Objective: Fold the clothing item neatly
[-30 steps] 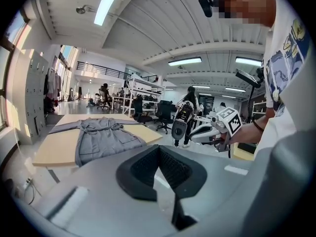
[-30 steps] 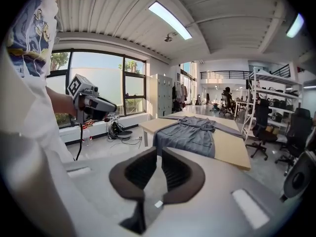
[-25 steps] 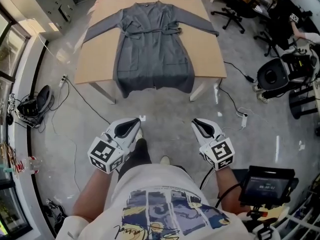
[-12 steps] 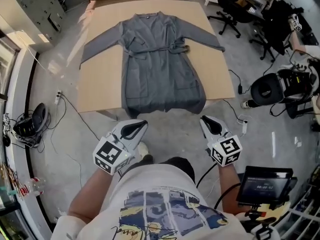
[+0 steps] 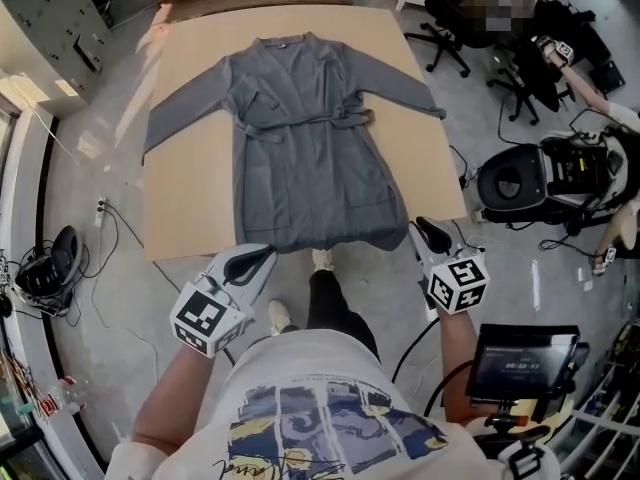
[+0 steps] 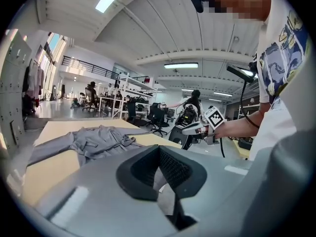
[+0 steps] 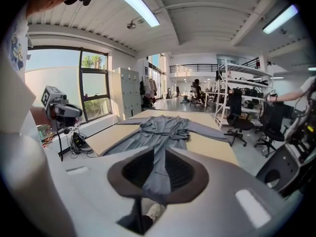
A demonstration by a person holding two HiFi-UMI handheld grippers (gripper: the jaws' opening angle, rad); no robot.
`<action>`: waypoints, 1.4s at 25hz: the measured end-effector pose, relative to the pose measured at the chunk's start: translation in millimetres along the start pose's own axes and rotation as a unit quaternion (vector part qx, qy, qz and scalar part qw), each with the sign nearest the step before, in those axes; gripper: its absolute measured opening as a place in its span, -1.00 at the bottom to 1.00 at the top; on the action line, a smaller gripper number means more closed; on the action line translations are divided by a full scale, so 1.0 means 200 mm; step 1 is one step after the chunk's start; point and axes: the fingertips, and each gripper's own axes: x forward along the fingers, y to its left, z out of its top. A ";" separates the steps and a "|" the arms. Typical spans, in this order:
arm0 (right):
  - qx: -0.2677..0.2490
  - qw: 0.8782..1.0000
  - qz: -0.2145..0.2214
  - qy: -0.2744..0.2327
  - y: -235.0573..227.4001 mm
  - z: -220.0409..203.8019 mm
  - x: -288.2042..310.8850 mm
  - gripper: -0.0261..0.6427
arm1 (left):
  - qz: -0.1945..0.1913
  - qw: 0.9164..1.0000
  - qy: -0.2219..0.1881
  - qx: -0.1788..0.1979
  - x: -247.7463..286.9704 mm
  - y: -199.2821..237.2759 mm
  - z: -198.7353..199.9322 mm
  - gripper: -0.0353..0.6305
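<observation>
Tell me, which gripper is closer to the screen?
Right. The right gripper, jaws just opening and empty, is close beside the screen; the left gripper is far off, across the person's body.

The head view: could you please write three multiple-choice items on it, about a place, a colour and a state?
1. Where does the robe lie? A in a basket; B flat on the table; C on a hanger.
2. What colour is the robe? A red; B white; C grey.
3. How are its sleeves? A spread out sideways; B folded across the front; C rolled up.
B: it is spread on the table. C: the cloth is grey. A: each sleeve reaches outward.
</observation>
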 end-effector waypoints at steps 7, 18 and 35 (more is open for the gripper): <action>0.045 0.998 -0.040 0.015 -0.53 0.03 0.30 -0.73 | 0.023 1.000 0.009 -0.011 0.19 0.20 0.08 -0.87; 0.068 0.993 -0.076 0.064 -1.25 0.02 0.76 -0.65 | 0.043 0.998 0.032 -0.013 0.61 0.44 0.26 -0.87; 0.168 0.976 -0.103 0.098 -1.93 -0.13 1.27 -0.51 | 0.050 0.995 0.080 -0.023 1.06 0.57 0.34 -0.87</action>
